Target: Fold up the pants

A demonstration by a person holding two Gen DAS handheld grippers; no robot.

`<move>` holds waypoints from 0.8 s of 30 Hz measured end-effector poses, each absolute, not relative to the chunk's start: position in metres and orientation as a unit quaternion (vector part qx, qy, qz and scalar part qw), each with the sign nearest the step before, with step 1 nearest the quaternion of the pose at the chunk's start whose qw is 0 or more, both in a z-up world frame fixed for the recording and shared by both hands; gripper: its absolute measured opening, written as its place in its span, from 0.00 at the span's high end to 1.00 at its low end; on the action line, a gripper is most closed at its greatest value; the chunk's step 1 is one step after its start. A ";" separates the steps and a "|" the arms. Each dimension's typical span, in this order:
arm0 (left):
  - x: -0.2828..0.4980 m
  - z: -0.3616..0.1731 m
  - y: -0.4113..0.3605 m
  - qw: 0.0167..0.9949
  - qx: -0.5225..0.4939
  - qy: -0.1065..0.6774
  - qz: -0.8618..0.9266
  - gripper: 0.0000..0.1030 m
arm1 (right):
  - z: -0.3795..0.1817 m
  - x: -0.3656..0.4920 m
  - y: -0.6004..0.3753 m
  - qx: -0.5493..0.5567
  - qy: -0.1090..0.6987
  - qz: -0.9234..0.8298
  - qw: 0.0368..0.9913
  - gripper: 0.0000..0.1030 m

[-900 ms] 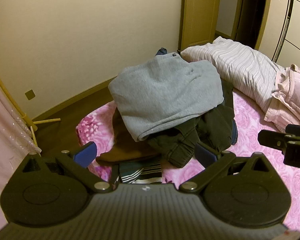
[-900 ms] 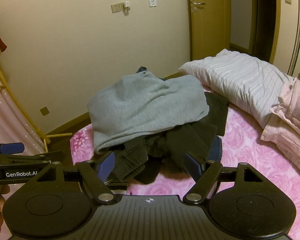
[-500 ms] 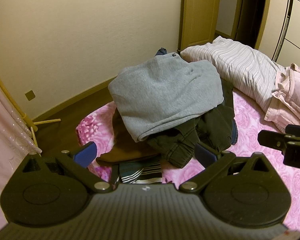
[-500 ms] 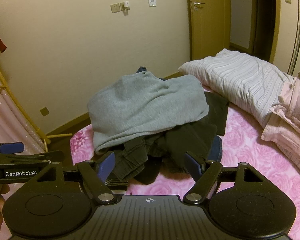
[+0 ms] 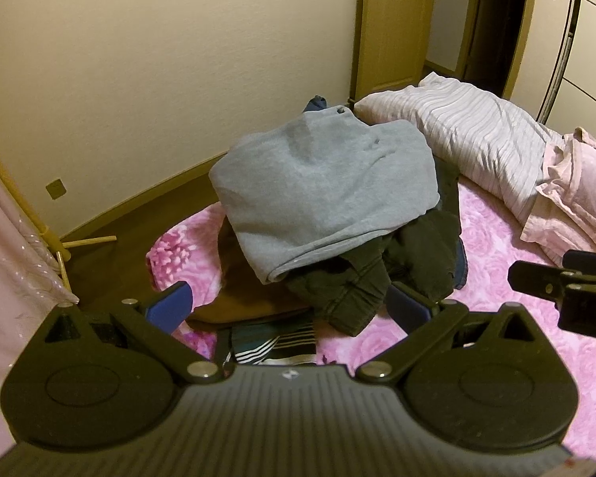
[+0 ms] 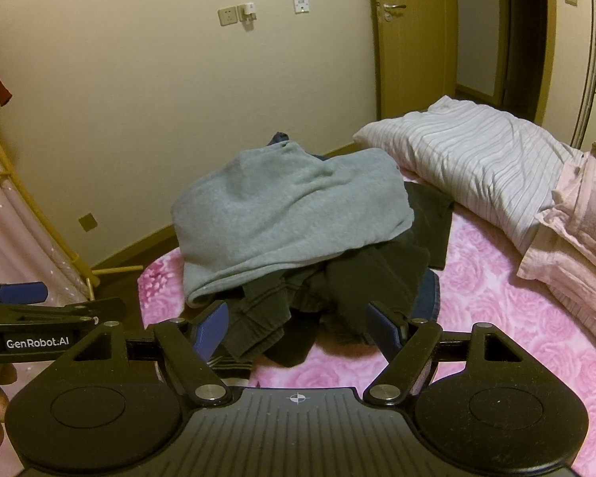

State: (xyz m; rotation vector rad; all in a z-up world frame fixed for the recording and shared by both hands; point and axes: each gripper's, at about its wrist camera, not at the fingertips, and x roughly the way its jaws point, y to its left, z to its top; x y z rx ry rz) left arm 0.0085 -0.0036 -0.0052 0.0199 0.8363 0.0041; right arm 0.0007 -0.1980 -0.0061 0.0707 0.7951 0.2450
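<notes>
Grippers, both left gripper (image 5: 288, 308) and right gripper (image 6: 298, 328), gape empty short of the pile; you should pinch the grey pants' (image 6: 290, 214) near folded edge, clear of the dark garments (image 6: 282, 310) beneath.

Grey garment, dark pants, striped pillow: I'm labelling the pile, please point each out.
grey garment (image 5: 322, 183), left wrist view, top middle.
dark pants (image 6: 266, 314), right wrist view, ribbed front fold.
striped pillow (image 6: 476, 155), right wrist view, upper face.

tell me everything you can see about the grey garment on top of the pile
The grey garment looks like soft, thick fleece or sweatshirt cloth, plain light grey. It lies loosely folded over itself, with a rounded folded edge at its near lower corner and a small dark button or snap near its far top edge. It sits on top of the clothes pile on the pink bedspread, resting on dark crumpled pants. Neither gripper touches it.
</notes>
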 end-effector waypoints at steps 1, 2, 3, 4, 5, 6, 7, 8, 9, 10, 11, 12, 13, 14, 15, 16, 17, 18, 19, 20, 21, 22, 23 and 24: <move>0.010 -0.004 -0.005 0.914 0.009 0.407 0.001 0.01 | -0.006 0.001 -0.200 0.035 0.386 0.119 0.914 0.29; 0.010 -0.005 -0.006 0.914 0.007 0.407 0.000 0.01 | -0.005 0.001 -0.201 0.035 0.387 0.120 0.914 0.29; 0.010 -0.004 -0.006 0.913 0.004 0.408 -0.001 0.01 | -0.006 0.001 -0.203 0.035 0.387 0.121 0.913 0.29; 0.010 -0.005 -0.008 0.913 0.001 0.408 -0.001 0.01 | -0.006 0.001 -0.204 0.035 0.387 0.121 0.913 0.29; 0.010 -0.005 -0.007 0.913 -0.002 0.408 0.000 0.01 | -0.006 0.002 -0.206 0.035 0.388 0.122 0.913 0.29; 0.010 -0.005 -0.008 0.912 -0.004 0.409 0.002 0.01 | -0.006 0.002 -0.207 0.035 0.389 0.123 0.912 0.29; 0.010 -0.006 -0.009 0.911 -0.004 0.412 0.005 0.01 | -0.007 0.003 -0.209 0.034 0.390 0.124 0.912 0.29; 0.010 -0.007 -0.009 0.911 -0.004 0.413 0.006 0.01 | -0.008 0.003 -0.211 0.033 0.391 0.125 0.911 0.29; 0.010 -0.008 -0.010 0.911 -0.001 0.413 0.009 0.01 | -0.010 0.004 -0.213 0.033 0.392 0.127 0.911 0.29; 0.009 -0.008 -0.011 0.912 0.001 0.411 0.014 0.01 | -0.011 0.005 -0.215 0.033 0.392 0.129 0.910 0.29; 0.009 -0.009 -0.010 0.912 0.005 0.409 0.016 0.01 | -0.013 0.007 -0.217 0.032 0.392 0.132 0.910 0.29; 0.009 -0.011 -0.010 0.912 0.010 0.409 0.018 0.01 | -0.015 0.009 -0.219 0.030 0.391 0.134 0.910 0.29; 0.010 -0.012 -0.009 0.912 0.016 0.409 0.022 0.01 | -0.017 0.011 -0.220 0.027 0.390 0.136 0.911 0.29; 0.011 -0.015 -0.007 0.912 0.021 0.410 0.024 0.01 | -0.019 0.014 -0.221 0.023 0.389 0.136 0.911 0.29; 0.013 -0.017 -0.004 0.911 0.025 0.412 0.025 0.01 | -0.021 0.017 -0.221 0.020 0.390 0.137 0.910 0.29; 0.016 -0.020 0.000 0.910 0.031 0.413 0.027 0.01 | -0.023 0.021 -0.221 0.017 0.392 0.140 0.909 0.29; 0.019 -0.022 0.003 0.909 0.037 0.414 0.026 0.01 | -0.025 0.025 -0.219 0.010 0.391 0.147 0.908 0.29; 0.023 -0.026 0.007 0.908 0.045 0.416 0.024 0.01 | -0.027 0.028 -0.216 0.001 0.388 0.154 0.909 0.29; 0.029 -0.030 0.011 0.907 0.059 0.416 0.019 0.01 | -0.029 0.032 -0.212 -0.011 0.384 0.162 0.909 0.29; 0.034 -0.035 0.014 0.907 0.073 0.416 0.011 0.01 | -0.032 0.037 -0.206 -0.026 0.378 0.173 0.909 0.29; 0.040 -0.039 0.017 0.906 0.088 0.413 0.002 0.01 | -0.035 0.041 -0.199 -0.042 0.374 0.183 0.908 0.29; 0.048 -0.045 0.021 0.907 0.106 0.408 -0.008 0.01 | -0.038 0.046 -0.193 -0.056 0.370 0.193 0.907 0.29; 0.055 -0.050 0.025 0.907 0.119 0.404 -0.017 0.01 | -0.042 0.051 -0.184 -0.071 0.366 0.207 0.905 0.29; 0.062 -0.056 0.029 0.907 0.127 0.400 -0.027 0.01 | -0.048 0.055 -0.177 -0.084 0.363 0.218 0.902 0.29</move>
